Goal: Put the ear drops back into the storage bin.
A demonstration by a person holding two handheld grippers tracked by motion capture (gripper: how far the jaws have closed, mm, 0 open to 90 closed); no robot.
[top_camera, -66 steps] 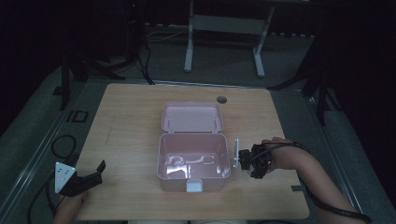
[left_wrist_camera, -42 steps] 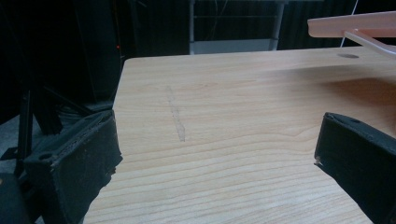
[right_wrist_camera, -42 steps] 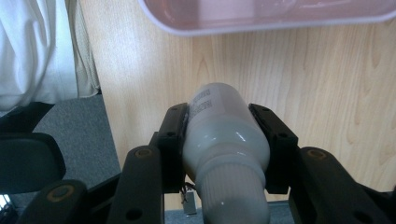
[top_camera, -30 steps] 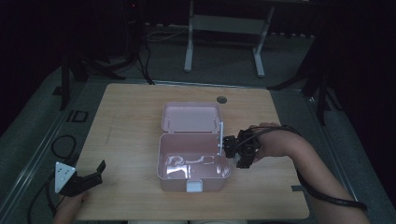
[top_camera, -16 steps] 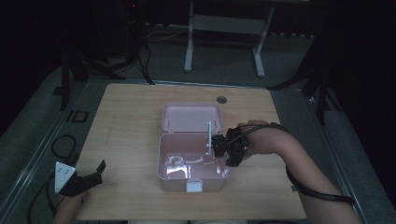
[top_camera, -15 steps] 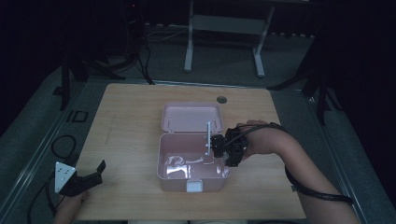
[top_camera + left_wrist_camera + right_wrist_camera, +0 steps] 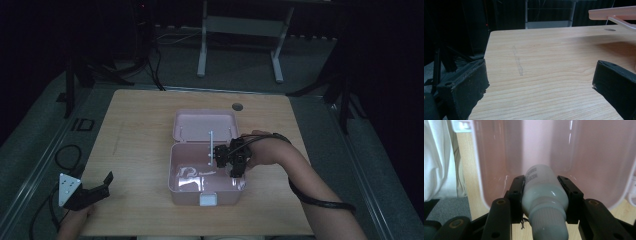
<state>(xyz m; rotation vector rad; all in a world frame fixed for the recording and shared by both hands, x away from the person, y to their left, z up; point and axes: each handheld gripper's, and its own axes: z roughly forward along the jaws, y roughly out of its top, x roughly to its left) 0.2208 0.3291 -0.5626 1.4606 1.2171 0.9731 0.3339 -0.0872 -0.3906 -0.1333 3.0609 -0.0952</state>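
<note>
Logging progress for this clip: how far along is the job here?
Done: the pink box lies open. In hand: the right gripper clamps a white bottle over the box's inside. Left: releasing it there, seemingly. The left gripper sits open near the table edge.

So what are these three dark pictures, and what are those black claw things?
A person sits at a wooden table and holds a grabbing tool in each hand. One picture looks down from above. The other two come from little cameras riding on the tools. On the table lies a pink box with its lid open. The right gripper squeezes a small white bottle between its black fingers, just over the inside of the box. The left gripper waits near the table's corner, its fingers apart, holding nothing.
</note>
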